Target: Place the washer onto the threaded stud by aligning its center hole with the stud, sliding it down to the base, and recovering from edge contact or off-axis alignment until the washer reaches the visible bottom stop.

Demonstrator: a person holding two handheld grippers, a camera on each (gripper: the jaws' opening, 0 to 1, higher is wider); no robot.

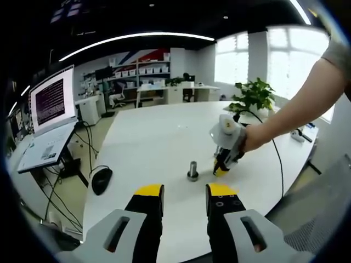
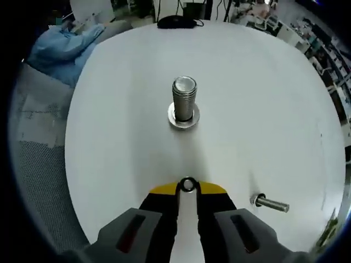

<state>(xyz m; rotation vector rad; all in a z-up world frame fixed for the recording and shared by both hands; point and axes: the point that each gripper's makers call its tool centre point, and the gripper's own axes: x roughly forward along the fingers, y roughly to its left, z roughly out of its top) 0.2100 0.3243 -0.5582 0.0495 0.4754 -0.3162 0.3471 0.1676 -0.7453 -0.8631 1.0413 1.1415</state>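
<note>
- Sitting pinched between the yellow fingertips (image 2: 164,190) of the right gripper (image 2: 188,189), the washer (image 2: 188,184) is standing on edge, its centre hole facing the camera in the right gripper view.
- Clamping on that washer, the right gripper's jaws are drawn nearly together, with only the ring's thickness between them.
- Standing upright straight ahead of those fingertips, well apart from them, the threaded stud (image 2: 184,101) is rising from a flat round base (image 2: 184,119) on the white table (image 2: 120,137); the washer is not yet touching it.
- Lying on its side just to the right of the right gripper's fingers, a loose bolt (image 2: 270,204) is resting on the table top.
- Showing in the left gripper view, the same stud (image 1: 192,170) is sitting ahead of the left gripper (image 1: 185,192), between its fingertip line and the right gripper (image 1: 221,169), which a person's hand (image 1: 253,137) is holding tip-down just beside the stud.
- Hanging back from the stud, the left gripper is keeping its jaws spread apart, with nothing between its yellow pads (image 1: 149,190).
- Lying further out, to the left of the left gripper's fingers, a black computer mouse (image 1: 101,179) is resting at the table edge, and an open laptop (image 1: 50,123) is sitting beyond it.
- Standing past the right gripper, at the far side of the table, a potted plant (image 1: 253,96) is showing its green leaves.
</note>
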